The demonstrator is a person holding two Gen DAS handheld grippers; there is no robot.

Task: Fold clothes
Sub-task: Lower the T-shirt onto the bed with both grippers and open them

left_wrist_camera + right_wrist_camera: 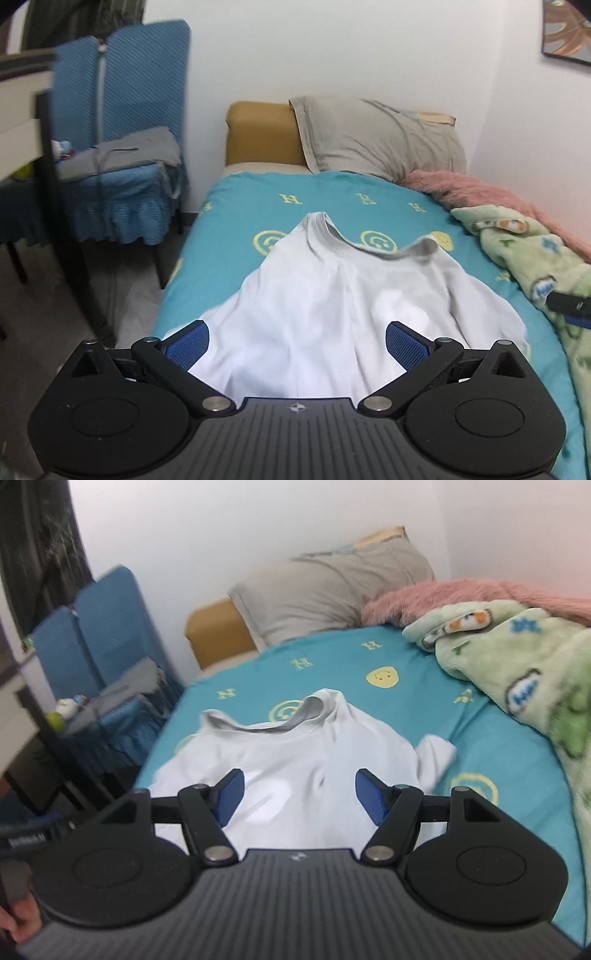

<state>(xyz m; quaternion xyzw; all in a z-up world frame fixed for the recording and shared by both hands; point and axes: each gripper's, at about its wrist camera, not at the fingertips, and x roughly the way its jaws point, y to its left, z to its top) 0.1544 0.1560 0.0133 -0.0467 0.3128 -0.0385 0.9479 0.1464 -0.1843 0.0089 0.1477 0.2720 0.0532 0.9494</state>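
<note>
White shirt (314,306) on teal bed (229,206), left gripper (297,341) and right gripper (299,795) fingers spread wide, holding nothing

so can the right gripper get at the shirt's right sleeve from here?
Probably yes. The right gripper is open above the white shirt, and the sleeve lies flat on the teal sheet, uncovered.

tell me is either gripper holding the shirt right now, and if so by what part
Nothing is held. The left gripper and the right gripper are both open above the white shirt, with no cloth between their fingers.
</note>
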